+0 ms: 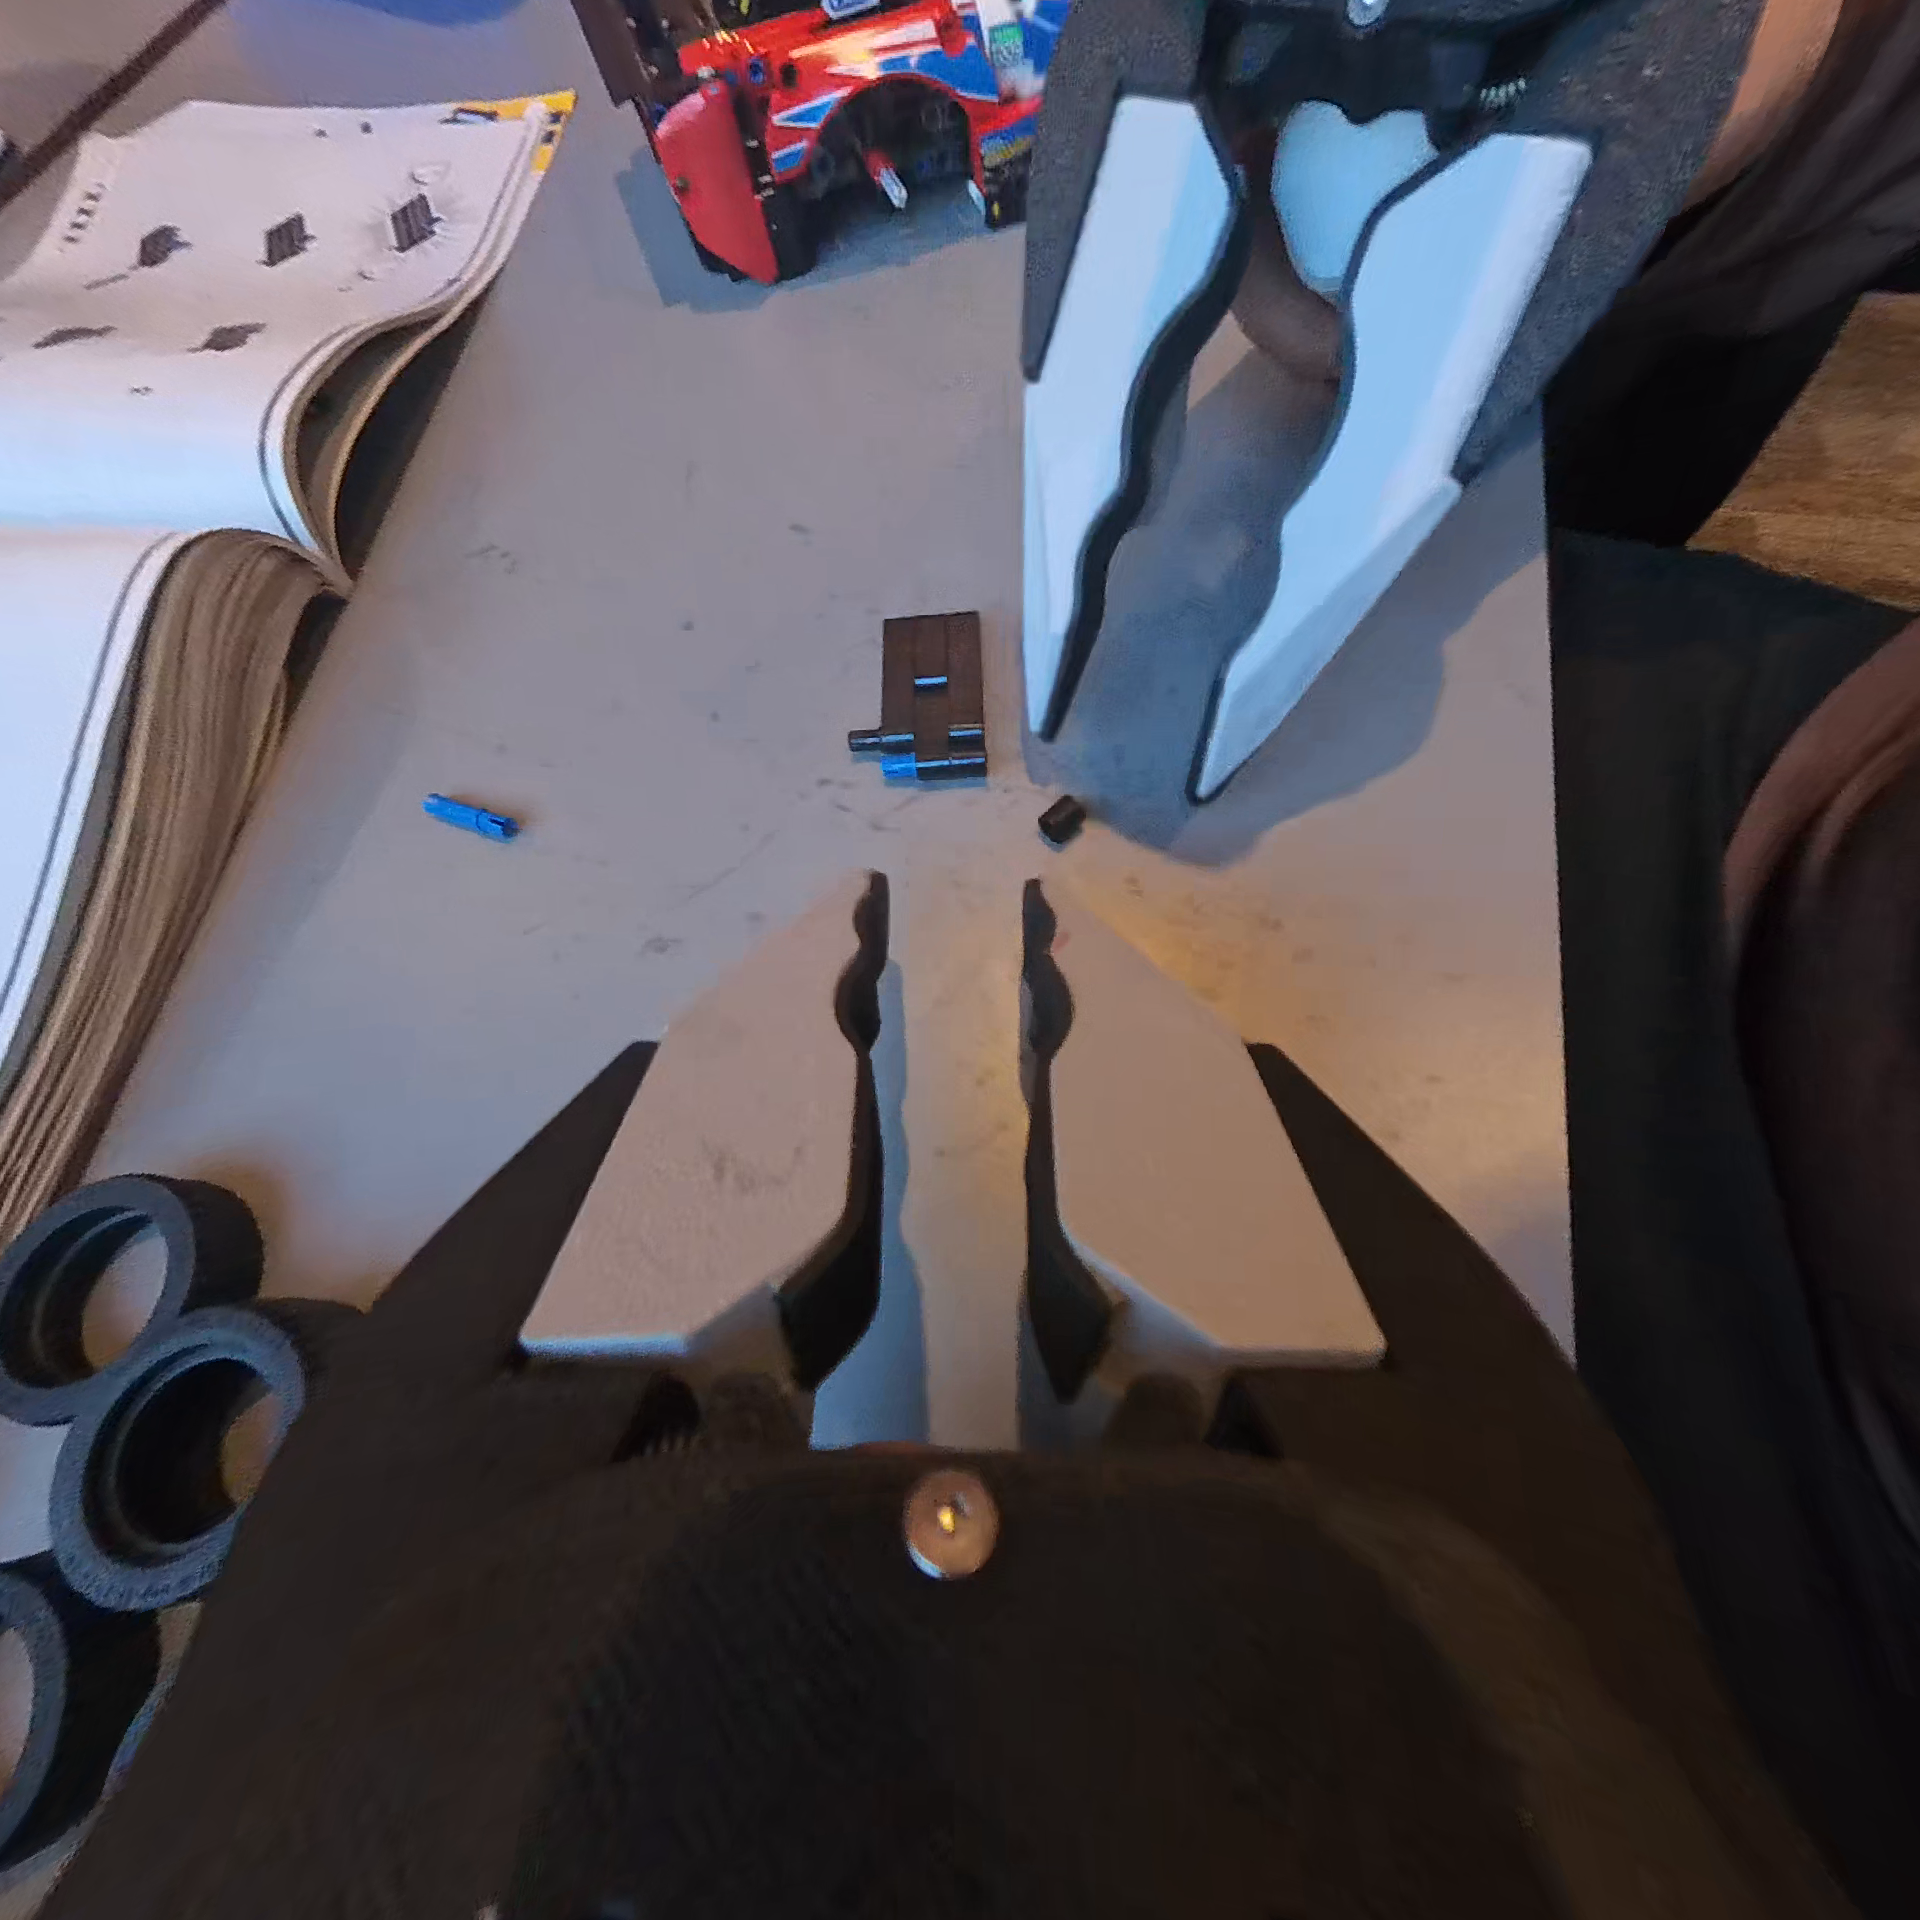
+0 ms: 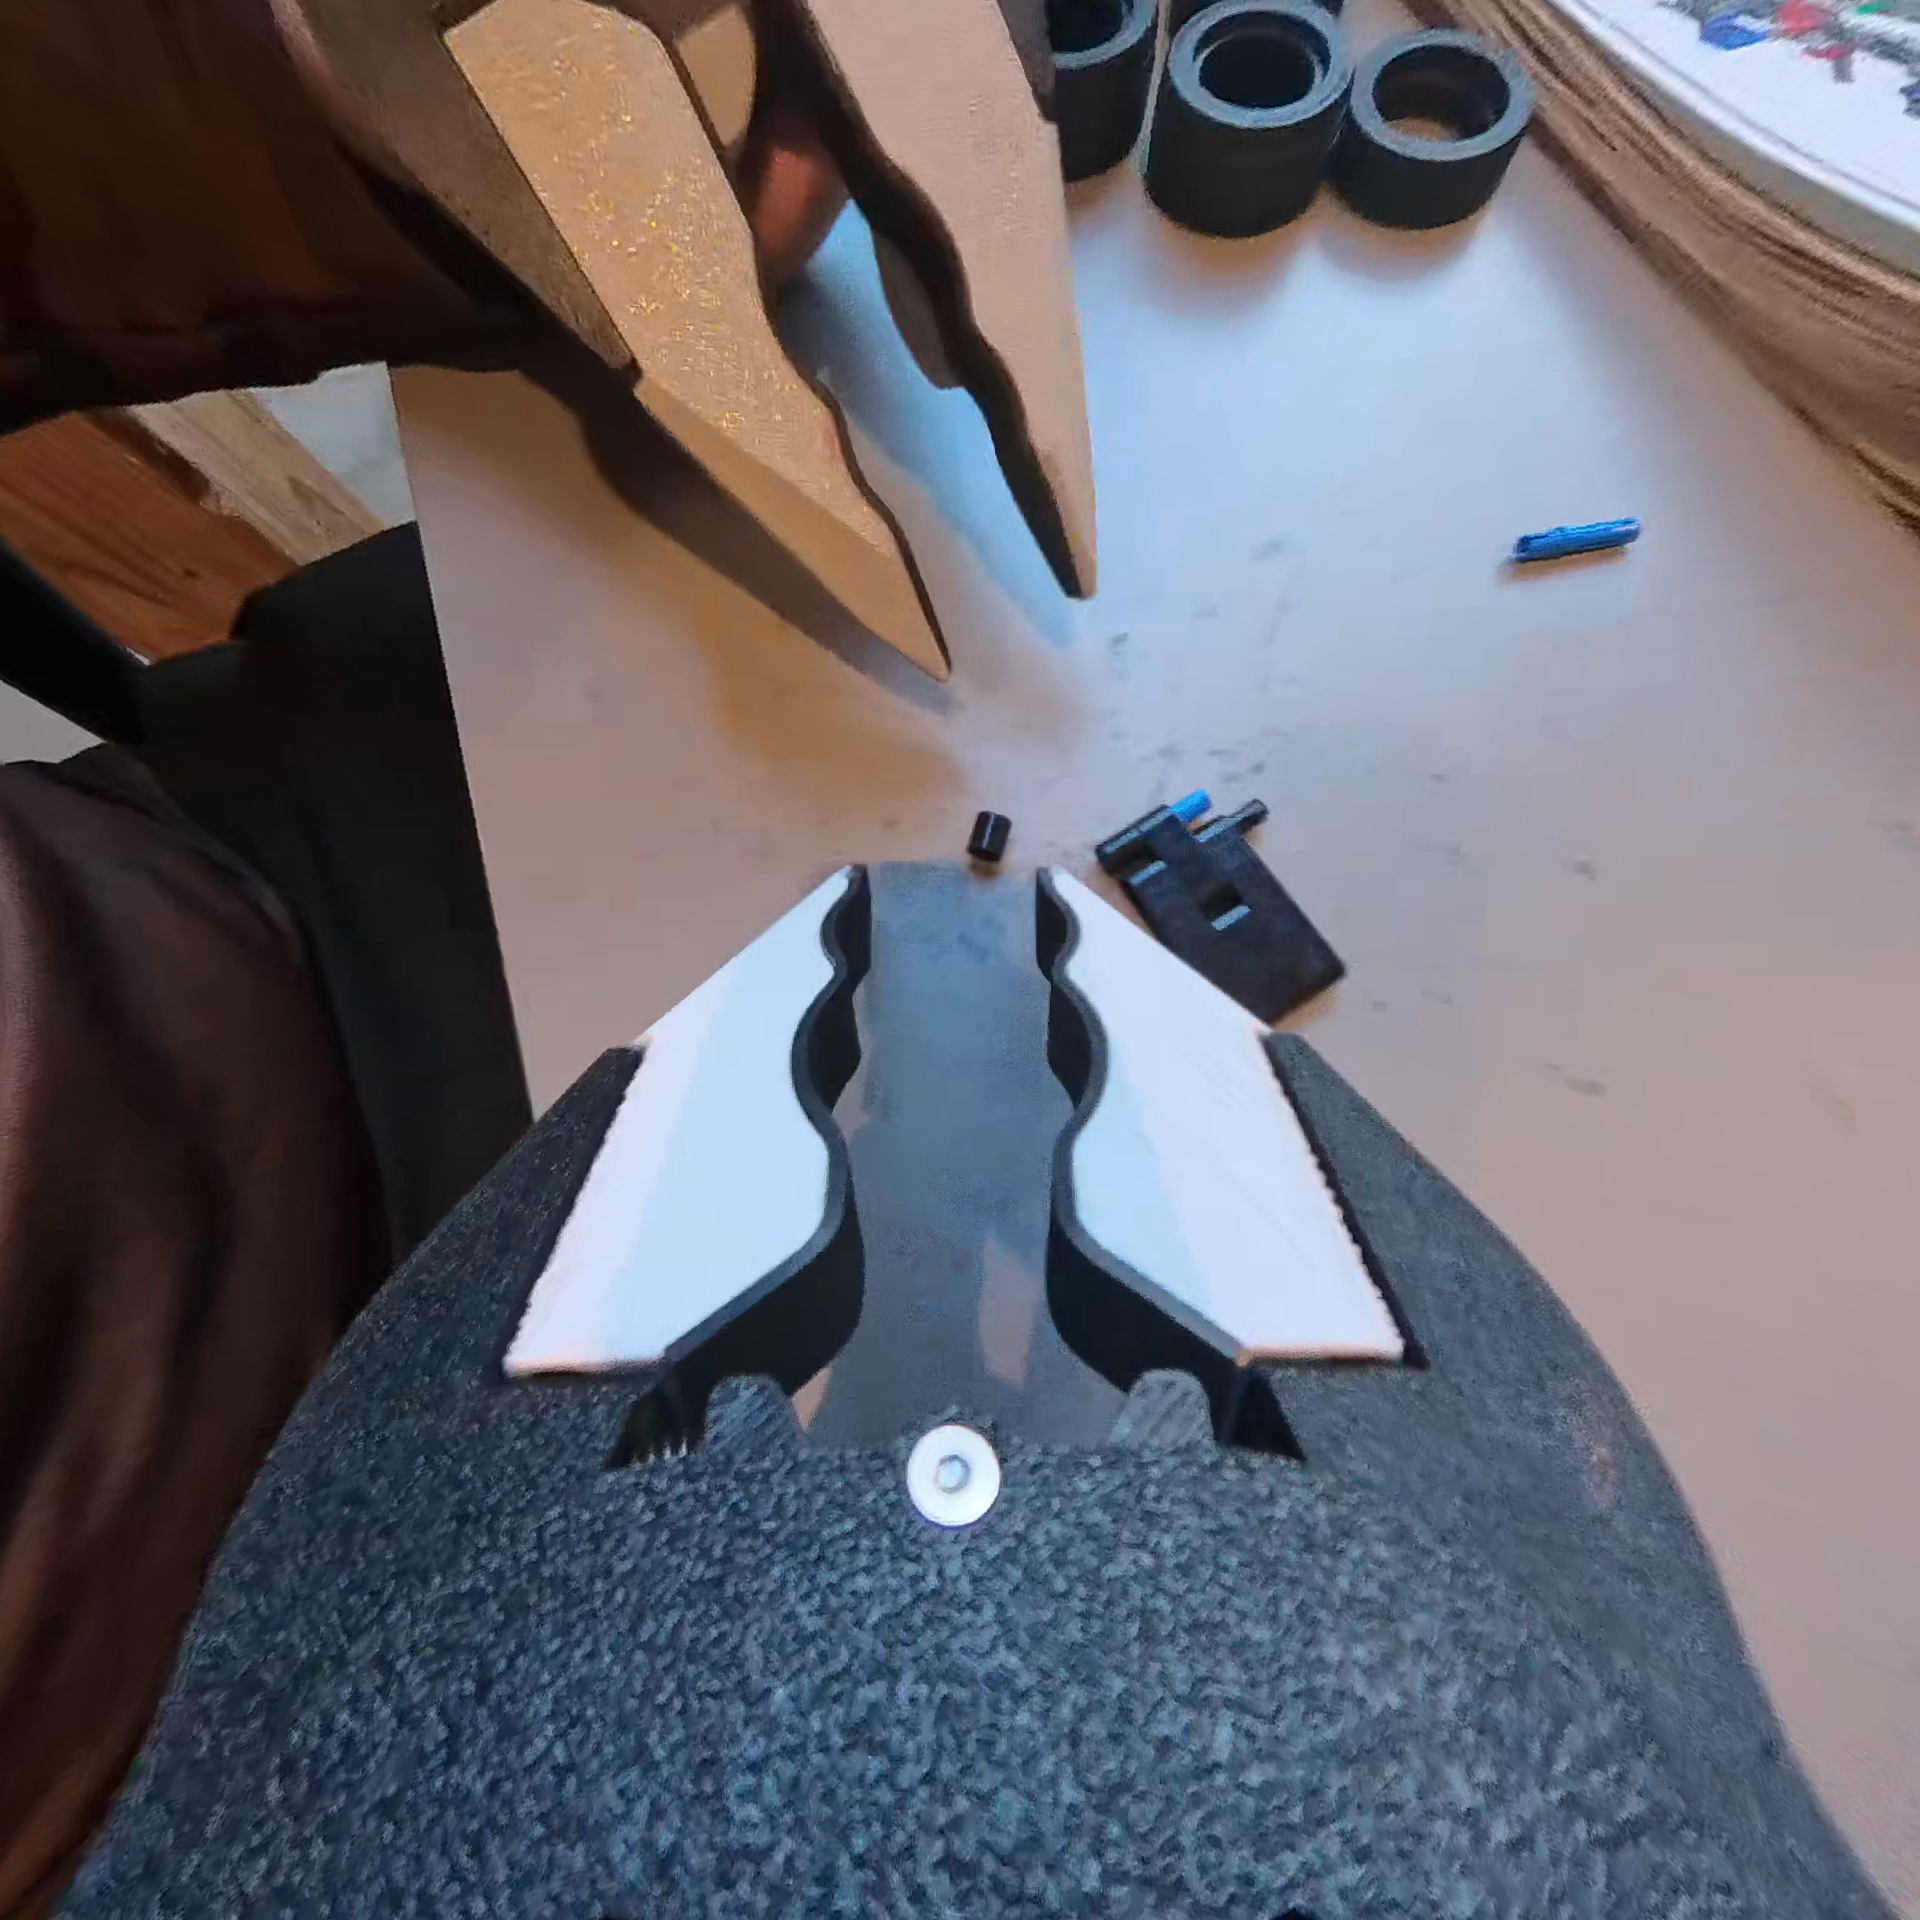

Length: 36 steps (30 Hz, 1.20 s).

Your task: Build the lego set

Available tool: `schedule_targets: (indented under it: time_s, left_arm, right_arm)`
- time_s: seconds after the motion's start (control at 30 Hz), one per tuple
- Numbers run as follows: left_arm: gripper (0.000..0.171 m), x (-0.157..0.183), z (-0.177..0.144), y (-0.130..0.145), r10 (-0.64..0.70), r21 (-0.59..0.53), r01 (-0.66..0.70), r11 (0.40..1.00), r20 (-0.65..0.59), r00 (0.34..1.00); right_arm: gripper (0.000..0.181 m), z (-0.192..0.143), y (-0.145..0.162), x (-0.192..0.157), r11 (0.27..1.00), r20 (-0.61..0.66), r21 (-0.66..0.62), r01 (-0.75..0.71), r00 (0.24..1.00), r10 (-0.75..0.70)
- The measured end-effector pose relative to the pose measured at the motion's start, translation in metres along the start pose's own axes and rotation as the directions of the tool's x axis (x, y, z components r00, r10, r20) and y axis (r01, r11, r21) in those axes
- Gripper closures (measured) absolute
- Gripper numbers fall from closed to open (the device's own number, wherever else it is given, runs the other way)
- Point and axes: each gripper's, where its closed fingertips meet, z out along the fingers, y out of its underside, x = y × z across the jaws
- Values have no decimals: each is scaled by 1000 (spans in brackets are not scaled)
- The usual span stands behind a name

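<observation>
Both tongs hang over the pale counter (image 1: 644, 582) with their fingers parted and nothing between them: the left tongs (image 1: 954, 883) point at bare surface just short of the small parts, and the right tongs (image 2: 951, 871) come in from the opposite side with their tips low over a tiny black bush. Beyond them, at the far edge of the left wrist view, stands the partly built red, white and blue lego car (image 1: 842, 135), well apart from the loose pieces. An open instruction book (image 1: 208, 343) lies along one side of the counter, its thick stack of pages fanned at the edge. Near it sit several black rubber tyres (image 2: 1247, 135), grouped close together and touching. Between the two tongs lies a flat dark lego assembly (image 1: 932, 691) with blue and black pins sticking out of one end. A loose blue pin (image 1: 471, 816) rests by itself on the counter, apart from that assembly. Smallest of all, the black bush (image 2: 989, 834) sits just beside the assembly, right in front of the right tongs' tips.
</observation>
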Motion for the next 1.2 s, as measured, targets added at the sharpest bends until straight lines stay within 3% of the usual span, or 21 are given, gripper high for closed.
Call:
schedule_targets:
  time_s: [0.23, 0.4, 0.67, 0.77, 0.97, 1.2]
  left_arm:
    - [151, 11, 8, 11, 20, -90, -27, 996, -78, 997]
    - [151, 22, 2, 4, 77, -24, -80, 997, -121, 990]
    - [164, 25, -3, -8, 269, 67, -270, 961, 11, 963]
    - [159, 24, 3, -1, 298, 9, -298, 955, 30, 954]
    - [148, 21, 12, 9, 260, -80, -259, 962, 1, 966]
    - [152, 22, 12, 10, 254, -83, -254, 963, -18, 967]
  right_arm:
    - [167, 15, -1, 6, 998, -56, -49, -42, 998, 39]
    - [174, 13, -1, 6, 993, -29, -86, -78, 997, 76]
    - [174, 15, -12, -2, 977, 84, -62, -205, 974, 210]
    - [174, 17, -6, 1, 984, 51, -65, -167, 984, 171]
    - [173, 19, -4, 2, 996, -44, -75, 51, 998, -54]
    - [159, 9, -5, 0, 998, 3, -24, 57, 998, -57]
